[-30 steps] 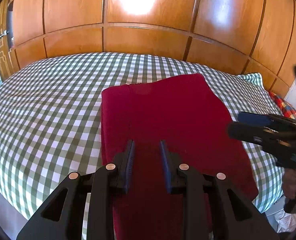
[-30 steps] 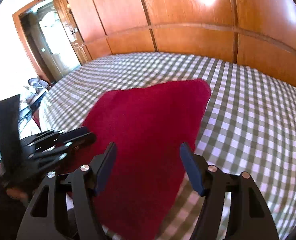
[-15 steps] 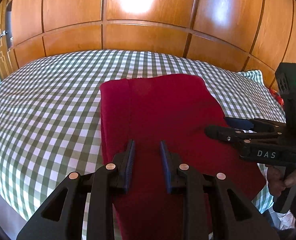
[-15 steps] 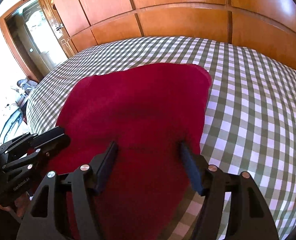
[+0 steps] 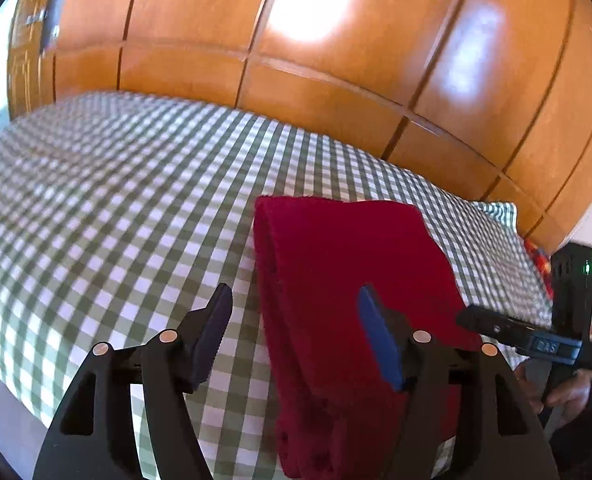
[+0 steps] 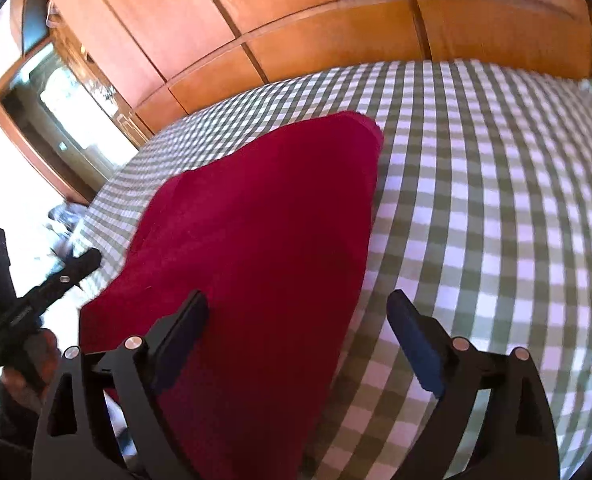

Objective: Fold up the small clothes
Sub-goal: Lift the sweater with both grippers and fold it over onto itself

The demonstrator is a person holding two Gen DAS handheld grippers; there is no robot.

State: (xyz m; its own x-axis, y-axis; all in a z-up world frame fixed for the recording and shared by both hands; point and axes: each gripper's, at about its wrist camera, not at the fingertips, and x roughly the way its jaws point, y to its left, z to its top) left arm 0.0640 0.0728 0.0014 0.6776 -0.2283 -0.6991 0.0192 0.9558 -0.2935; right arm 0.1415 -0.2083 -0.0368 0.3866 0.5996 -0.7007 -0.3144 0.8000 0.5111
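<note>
Left gripper point(image 5: 294, 336): fingers apart, jaws opening, left edge of red garment point(image 5: 347, 280) below gap, pads not pressing it. Right gripper point(image 6: 296, 344): fingers wide apart, jaws opening, garment's right edge below gap, no clamp. Red garment: folded, lying flat on bed point(image 5: 96, 220) with green-white checked cover. Right gripper's body, seen in left wrist view, carries label, blurred, apparently "DAS"; green indicator light point(image 5: 586, 268) lit. Beyond bed: glossy wood panel wall point(image 5: 335, 60).
</note>
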